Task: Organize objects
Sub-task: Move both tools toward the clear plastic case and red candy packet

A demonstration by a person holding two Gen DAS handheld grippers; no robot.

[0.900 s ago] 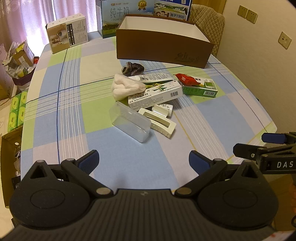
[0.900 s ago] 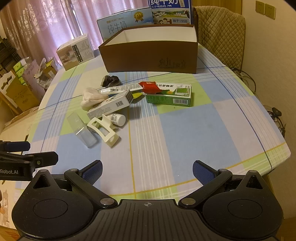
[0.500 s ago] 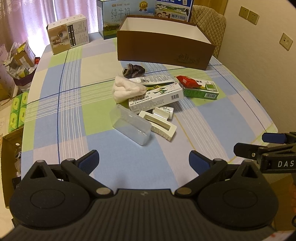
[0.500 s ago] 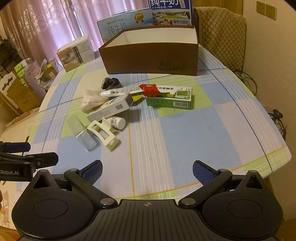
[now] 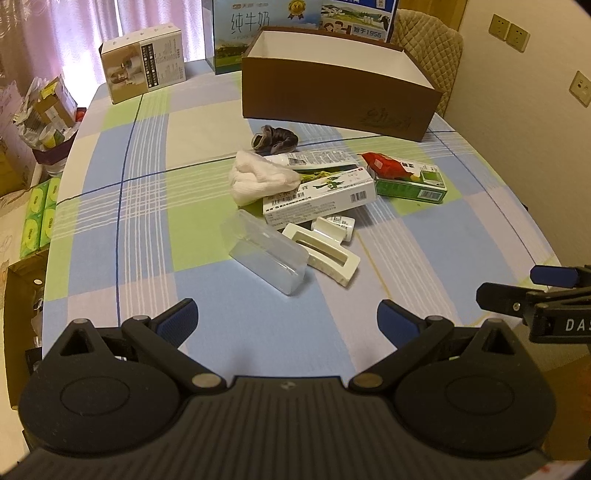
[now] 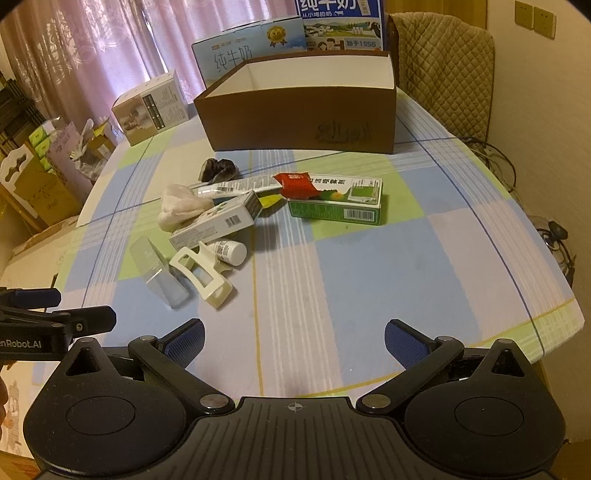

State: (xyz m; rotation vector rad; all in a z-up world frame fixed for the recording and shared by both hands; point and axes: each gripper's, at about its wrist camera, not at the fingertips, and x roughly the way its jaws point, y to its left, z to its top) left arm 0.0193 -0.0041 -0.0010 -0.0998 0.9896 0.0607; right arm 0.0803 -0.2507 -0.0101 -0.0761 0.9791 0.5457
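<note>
We are at the outset: nothing looks sorted yet. Our left hand-held gripper (image 5: 287, 317) and right hand-held gripper (image 6: 294, 338) both hover spread wide and empty over the near edge of the bench (image 5: 258, 332). The clutter lies mid-bench, short of the open brown box (image 5: 340, 99): a clear case (image 5: 267, 256), a cream clip (image 5: 325, 254), a small bottle (image 6: 231, 252), a white carton (image 5: 321, 199), a green carton (image 6: 340, 206). Next, we judge, comes reaching forward and closing on the nearest piece. Readable: "1955" on the milk carton (image 5: 354, 14); "DA" and "Robot.AI" on the grippers.
</note>
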